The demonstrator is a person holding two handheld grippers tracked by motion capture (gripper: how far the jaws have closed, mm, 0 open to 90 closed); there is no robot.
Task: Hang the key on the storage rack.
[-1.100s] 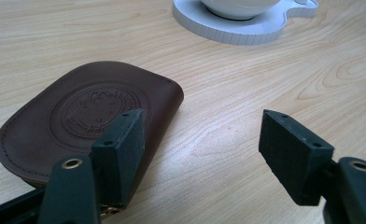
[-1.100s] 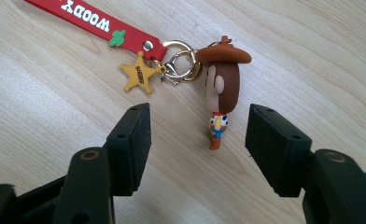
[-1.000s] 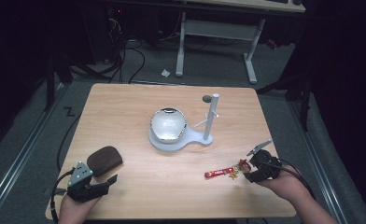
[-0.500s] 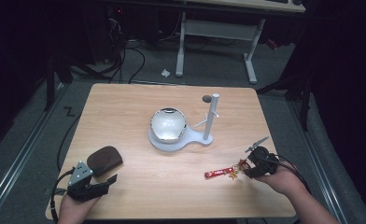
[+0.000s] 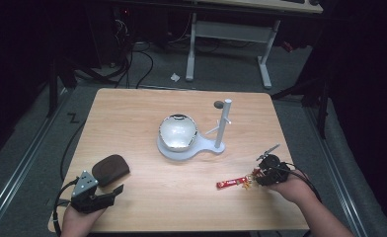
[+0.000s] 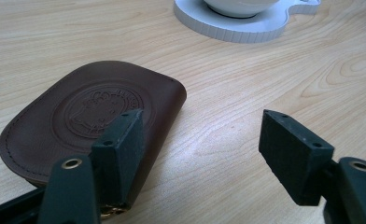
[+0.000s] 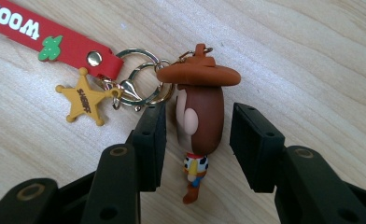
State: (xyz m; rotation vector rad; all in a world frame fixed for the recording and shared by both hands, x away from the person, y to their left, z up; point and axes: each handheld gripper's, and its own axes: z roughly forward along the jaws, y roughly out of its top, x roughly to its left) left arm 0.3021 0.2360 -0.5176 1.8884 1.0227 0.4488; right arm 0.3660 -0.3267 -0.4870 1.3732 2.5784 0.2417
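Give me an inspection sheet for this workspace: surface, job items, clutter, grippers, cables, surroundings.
Surface: light wooden table, flat, no spills seen.
Job's things: cowboy figure keychain with red strap and star charm, lying flat near the right edge.
Clutter: brown leather pouch; white stand with a post, holding a bowl.
Grippers: right gripper jaws have just been closing around the figure, a gap shows on each side; left gripper open beside the pouch, holding nothing.
Cables: one trails from each gripper; more lie on the floor behind.
Surroundings: dark room, desk legs beyond.

red strap (image 7: pixel 55 39), yellow star (image 7: pixel 85 101), brown pouch (image 6: pixel 83 116)
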